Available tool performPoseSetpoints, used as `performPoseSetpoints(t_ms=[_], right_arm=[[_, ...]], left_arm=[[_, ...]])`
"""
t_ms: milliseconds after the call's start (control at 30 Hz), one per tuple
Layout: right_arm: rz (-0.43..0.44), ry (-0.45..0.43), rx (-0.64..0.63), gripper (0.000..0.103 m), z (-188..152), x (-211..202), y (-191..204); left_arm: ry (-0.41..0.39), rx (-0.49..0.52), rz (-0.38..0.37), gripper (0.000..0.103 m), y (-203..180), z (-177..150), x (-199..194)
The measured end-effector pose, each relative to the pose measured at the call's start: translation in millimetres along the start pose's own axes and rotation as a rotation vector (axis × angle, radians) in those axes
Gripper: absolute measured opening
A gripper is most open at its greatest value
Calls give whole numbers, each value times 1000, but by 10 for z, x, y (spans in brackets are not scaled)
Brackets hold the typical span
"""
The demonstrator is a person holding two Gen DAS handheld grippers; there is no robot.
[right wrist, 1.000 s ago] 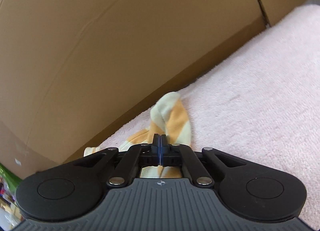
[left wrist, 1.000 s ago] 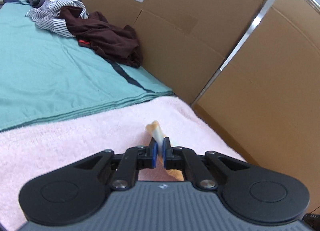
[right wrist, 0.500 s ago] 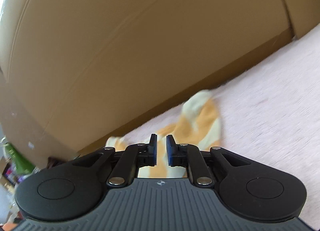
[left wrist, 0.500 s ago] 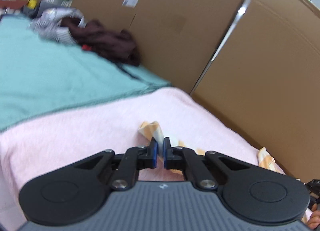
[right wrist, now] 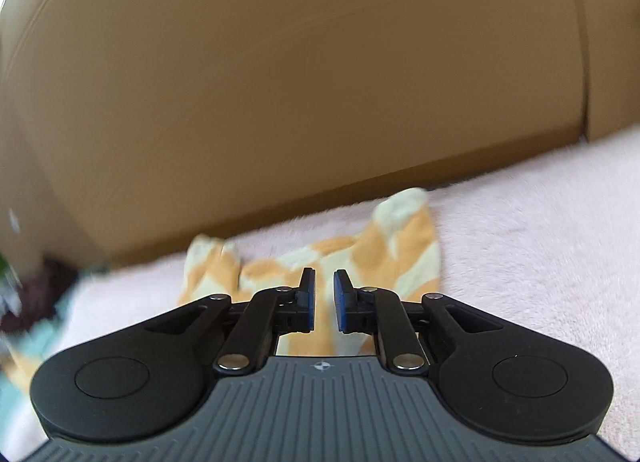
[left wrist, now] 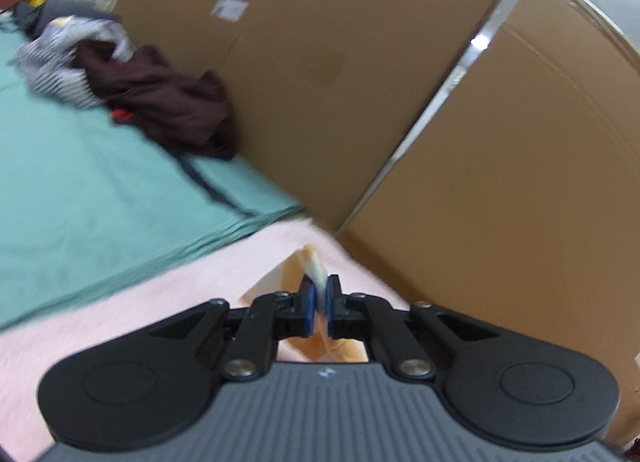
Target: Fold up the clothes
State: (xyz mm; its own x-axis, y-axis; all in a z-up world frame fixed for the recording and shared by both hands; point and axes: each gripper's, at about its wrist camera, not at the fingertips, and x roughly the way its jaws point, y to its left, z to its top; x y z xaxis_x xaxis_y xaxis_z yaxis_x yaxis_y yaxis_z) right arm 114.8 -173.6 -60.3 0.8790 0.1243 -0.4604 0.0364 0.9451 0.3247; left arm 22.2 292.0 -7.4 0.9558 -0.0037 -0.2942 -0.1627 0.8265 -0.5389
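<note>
An orange-and-cream striped garment [right wrist: 400, 246] lies on a pink towel [right wrist: 520, 254] close to the cardboard wall. My right gripper [right wrist: 324, 282] hovers just short of it, open by a narrow gap, with nothing between the pads. In the left wrist view, my left gripper [left wrist: 319, 290] is shut on a raised edge of the same striped garment [left wrist: 310, 262], which sticks up above the fingertips and hangs below them over the pink towel [left wrist: 120, 314].
Tall cardboard boxes [left wrist: 360, 82] wall off the far side, right behind the garment. A teal sheet [left wrist: 100, 182] lies left of the towel. On it rest a crumpled dark maroon garment [left wrist: 168, 102] and a striped shirt [left wrist: 60, 62]. Clutter sits at the far left.
The right jaws have parted and let go of the striped garment, and that gripper has rolled and drawn back a little. The left gripper has risen, still pinching the cloth.
</note>
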Motion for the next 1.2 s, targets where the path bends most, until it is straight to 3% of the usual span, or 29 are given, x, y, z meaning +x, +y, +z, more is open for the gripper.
performPoseSetpoints(t_ms=[133, 233, 333, 533, 633, 700, 833, 900, 933, 1100, 1200], right_arm=[[-45, 33, -235, 14, -171, -49, 463], [-23, 97, -176, 18, -104, 107, 634], [5, 95, -137, 19, -90, -272, 558], [13, 96, -145, 24, -45, -227, 642], [25, 53, -55, 24, -15, -337, 524], [61, -3, 69, 25, 19, -491, 340], [337, -64, 428, 33, 141, -836, -132], [436, -99, 522, 41, 227, -1027, -241], [460, -103, 541, 46, 288, -1130, -260], [511, -11, 542, 48, 553, -1447, -141], [519, 51, 561, 58, 637, -1545, -65]], left_arm=[[-59, 70, -114, 0, -464, 334, 45], [-98, 130, -209, 0, -867, 510, 22], [-116, 188, -314, 0, -1268, 591, -24], [-93, 300, -543, 0, -1929, 486, -146], [-58, 353, -639, 0, -2125, 381, -187], [-31, 394, -693, 0, -2193, 289, -189], [30, 490, -795, 0, -2264, 71, -172], [43, 552, -824, 0, -2294, -82, -188], [50, 581, -837, 0, -2306, -160, -202], [54, 742, -873, 0, -2313, -539, -261], [67, 820, -902, 0, -2303, -759, -309]])
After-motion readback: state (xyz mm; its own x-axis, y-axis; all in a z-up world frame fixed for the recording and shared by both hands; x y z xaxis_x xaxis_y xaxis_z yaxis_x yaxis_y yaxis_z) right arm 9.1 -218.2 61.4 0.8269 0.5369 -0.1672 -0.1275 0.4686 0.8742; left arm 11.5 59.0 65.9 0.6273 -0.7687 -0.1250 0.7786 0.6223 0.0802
